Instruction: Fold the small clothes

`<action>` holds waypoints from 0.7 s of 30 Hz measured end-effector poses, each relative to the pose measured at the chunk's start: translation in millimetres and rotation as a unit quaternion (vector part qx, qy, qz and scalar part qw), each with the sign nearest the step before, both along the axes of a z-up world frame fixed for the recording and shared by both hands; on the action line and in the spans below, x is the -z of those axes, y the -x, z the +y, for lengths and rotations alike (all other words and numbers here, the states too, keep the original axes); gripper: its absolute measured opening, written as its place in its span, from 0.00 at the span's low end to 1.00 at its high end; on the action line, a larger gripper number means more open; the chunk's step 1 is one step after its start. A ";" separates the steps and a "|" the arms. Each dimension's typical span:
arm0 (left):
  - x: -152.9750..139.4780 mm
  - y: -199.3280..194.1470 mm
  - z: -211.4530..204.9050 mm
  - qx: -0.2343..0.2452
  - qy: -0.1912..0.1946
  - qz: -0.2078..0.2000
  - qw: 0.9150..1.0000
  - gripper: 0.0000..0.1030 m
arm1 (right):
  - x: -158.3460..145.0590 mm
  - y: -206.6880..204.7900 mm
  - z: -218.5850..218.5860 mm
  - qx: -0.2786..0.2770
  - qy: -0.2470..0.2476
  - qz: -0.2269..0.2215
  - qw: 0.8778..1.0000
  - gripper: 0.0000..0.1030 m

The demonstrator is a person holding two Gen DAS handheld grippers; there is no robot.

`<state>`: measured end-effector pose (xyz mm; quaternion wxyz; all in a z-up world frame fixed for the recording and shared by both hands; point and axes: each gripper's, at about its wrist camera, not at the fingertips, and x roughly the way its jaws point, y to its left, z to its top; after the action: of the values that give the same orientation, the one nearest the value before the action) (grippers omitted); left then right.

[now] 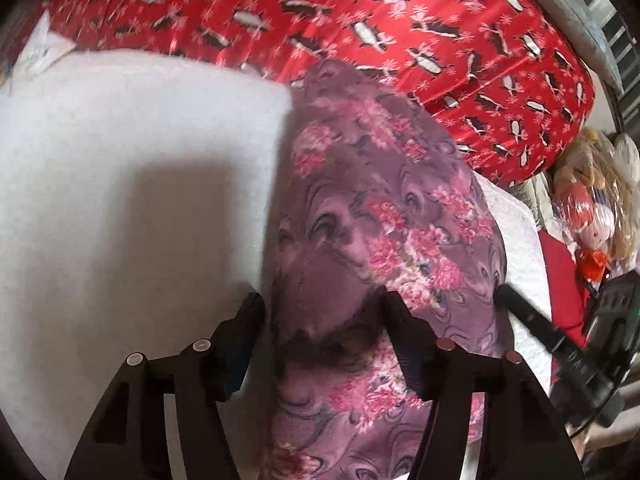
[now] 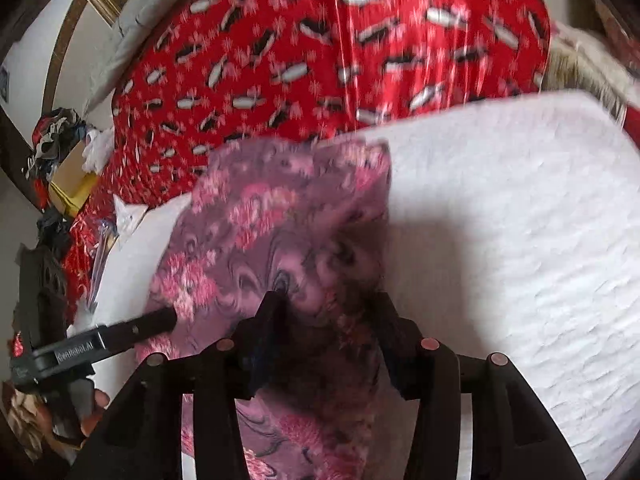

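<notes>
Holding a purple floral garment (image 1: 384, 216) up over the white pad (image 1: 120, 168), both grippers at the near end of it. The cloth hangs/drapes toward the pad's far edge, where the red penguin-print blanket (image 1: 360, 32) starts.

Left gripper (image 1: 322, 312): fingers look fairly wide apart w/ cloth bunched btwn them. Can't tell if they're actually pinching it or if the fabric's just draped across. Right gripper (image 2: 326, 308): same deal, fingers apart w/ fabric mounded in the gap and over the left finger, grip unclear tbh.

What could go wrong imo:
- if either grip is only partial, the cloth slides out mid-lift and lands crumpled, so the fold has to be redone
- the far end looks loose and floppy, so swinging it over could leave it doubled on itself instead of flat
- it's sitting close to the pad's edge, could spill onto the blanket
- frames are motion-blurred, so probs moving fast, which makes slipping likelier

View diffs: left wrist cam shows the pad's left side w/ a paper-ish thing (image 1: 38, 56) at the far left corner, plus stuffed toys in plastic (image 1: 596, 200) off to the right. Right wrist cam shows the pad's right side instead, a clothes pile (image 2: 56, 136) far left, and the other gripper's body w/ a hand (image 2: 94, 412) under it.
</notes>
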<state>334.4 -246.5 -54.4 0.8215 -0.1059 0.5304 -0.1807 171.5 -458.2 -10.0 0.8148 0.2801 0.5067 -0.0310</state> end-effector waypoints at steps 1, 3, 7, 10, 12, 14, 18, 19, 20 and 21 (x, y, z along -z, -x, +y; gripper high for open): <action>-3.4 -0.8 -3.0 0.003 -0.006 -0.008 1.000 0.58 | -4.9 -2.5 -1.7 0.001 0.003 -0.009 1.000 0.50; -10.7 -2.1 -2.3 0.006 -0.010 -0.016 1.000 0.58 | -9.8 -8.3 -6.4 0.006 -0.004 -0.018 1.000 0.50; -16.7 -11.7 -7.9 0.004 -0.030 -0.023 0.999 0.58 | 1.9 -22.9 -17.9 0.036 -0.021 0.000 0.999 0.52; -17.0 -18.5 -11.1 -0.004 -0.054 -0.035 0.998 0.58 | 21.6 -29.4 -18.1 0.039 -0.022 0.014 0.999 0.51; -14.3 -21.3 -13.1 -0.005 -0.058 -0.032 0.998 0.58 | 30.3 -29.8 -14.7 0.027 -0.008 0.015 0.999 0.50; -10.7 -25.0 -15.0 -0.005 -0.056 -0.026 0.998 0.58 | 30.5 -27.4 -19.7 0.037 -0.025 0.014 0.999 0.51; -12.8 -29.1 -17.7 0.006 -0.065 -0.033 0.997 0.58 | 24.1 -18.7 -29.0 0.050 -0.041 0.014 0.998 0.55; -14.4 -29.6 -17.0 0.009 -0.065 -0.035 0.997 0.57 | 22.9 -15.2 -31.5 0.054 -0.047 0.012 0.997 0.55; -15.5 -31.5 -14.3 0.011 -0.056 -0.034 0.998 0.57 | 22.4 -10.5 -35.0 0.059 -0.059 0.010 0.996 0.56; -15.1 -35.0 -8.4 0.015 -0.026 -0.024 0.999 0.57 | 22.8 -6.9 -38.1 0.063 -0.070 0.008 0.996 0.56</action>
<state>369.3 -254.9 -39.3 0.8337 -0.0722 0.5165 -0.1815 178.4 -496.2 -32.9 0.7858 0.3675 0.4950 -0.0492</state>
